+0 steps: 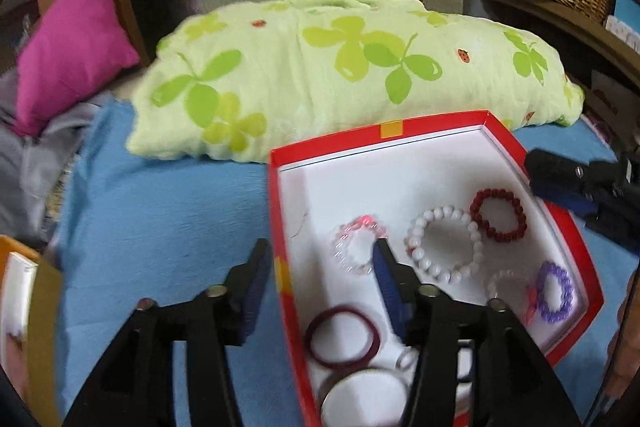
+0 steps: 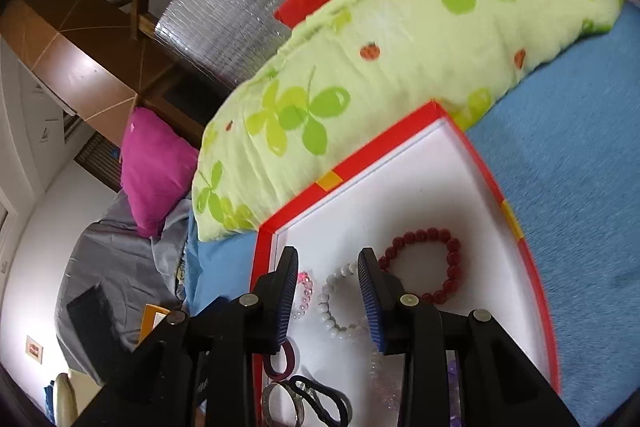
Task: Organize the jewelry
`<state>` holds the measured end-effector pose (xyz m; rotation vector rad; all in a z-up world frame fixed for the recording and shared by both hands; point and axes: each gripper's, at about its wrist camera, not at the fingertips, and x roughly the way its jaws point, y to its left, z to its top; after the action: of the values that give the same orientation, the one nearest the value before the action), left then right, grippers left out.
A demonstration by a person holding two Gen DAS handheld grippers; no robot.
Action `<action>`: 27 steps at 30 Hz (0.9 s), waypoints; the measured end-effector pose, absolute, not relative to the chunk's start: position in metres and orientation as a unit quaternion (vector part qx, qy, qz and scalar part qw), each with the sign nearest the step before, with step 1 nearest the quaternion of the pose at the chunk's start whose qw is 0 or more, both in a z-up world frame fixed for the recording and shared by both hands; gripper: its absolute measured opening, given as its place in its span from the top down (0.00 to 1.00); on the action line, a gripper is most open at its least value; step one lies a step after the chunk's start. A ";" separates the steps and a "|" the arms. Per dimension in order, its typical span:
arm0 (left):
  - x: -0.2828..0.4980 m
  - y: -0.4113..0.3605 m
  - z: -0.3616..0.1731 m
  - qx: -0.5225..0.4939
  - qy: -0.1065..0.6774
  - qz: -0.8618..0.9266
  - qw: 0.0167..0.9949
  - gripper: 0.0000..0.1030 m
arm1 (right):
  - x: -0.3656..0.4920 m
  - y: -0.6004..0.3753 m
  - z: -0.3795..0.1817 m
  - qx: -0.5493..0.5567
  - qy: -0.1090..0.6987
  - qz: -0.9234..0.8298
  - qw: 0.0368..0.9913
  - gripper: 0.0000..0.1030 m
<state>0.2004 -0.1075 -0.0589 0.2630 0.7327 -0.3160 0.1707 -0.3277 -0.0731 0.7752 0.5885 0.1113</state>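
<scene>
The left gripper [image 1: 320, 259] is hanging over the near left edge of the red box [image 1: 400, 129], its jaws standing about half open with nothing between them: one finger is sitting outside the box wall over the blue sheet [image 1: 160, 207], the other is reaching inside just beside the clear pink bracelet [image 1: 358, 247]. The right gripper [image 2: 328, 267] is hovering inside the same box with its jaws partly open and empty, the white bead bracelet [image 2: 332, 307] lying below the gap between them and the dark red bead bracelet [image 2: 424, 263] just to one side.

Judging by this, both tools are sitting between picks, with the jewelry all lying loose on the white floor of the box. The next move is likely calling for one gripper to drop onto a single bracelet and close on its rim without snagging a neighbour, since the white and dark red ones are lying nearly touching.

Counting in the left view: one clear pink bracelet, one white bead bracelet, one dark red bead bracelet, one purple coil band [image 1: 554, 293] with a pale clear ring [image 1: 506, 287] touching it, one maroon bangle [image 1: 342, 337], and at least one metal bangle [image 1: 362, 393] near the bottom. Black hair ties [image 2: 320, 399] are showing in the right view; how many, I cannot tell

Beyond the box a green flowered pillow [image 1: 340, 75] is lying
</scene>
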 end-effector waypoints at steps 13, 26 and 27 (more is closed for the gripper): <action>0.051 -0.049 -0.049 0.112 0.334 -0.056 0.934 0.22 | 0.115 -0.281 -0.064 0.242 0.310 0.014 0.919 0.47; -0.131 0.008 -0.028 0.163 0.295 0.011 0.941 0.21 | -0.045 -0.245 -0.073 0.142 0.283 -0.048 0.947 0.47; -0.136 0.009 -0.023 0.161 0.290 0.009 0.943 0.21 | -0.058 -0.242 -0.073 0.138 0.284 -0.048 0.948 0.46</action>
<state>-0.1361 0.0095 -0.0226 0.3291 0.5909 0.0191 -0.0584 -0.2419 -0.0725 0.2808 0.5779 -0.0973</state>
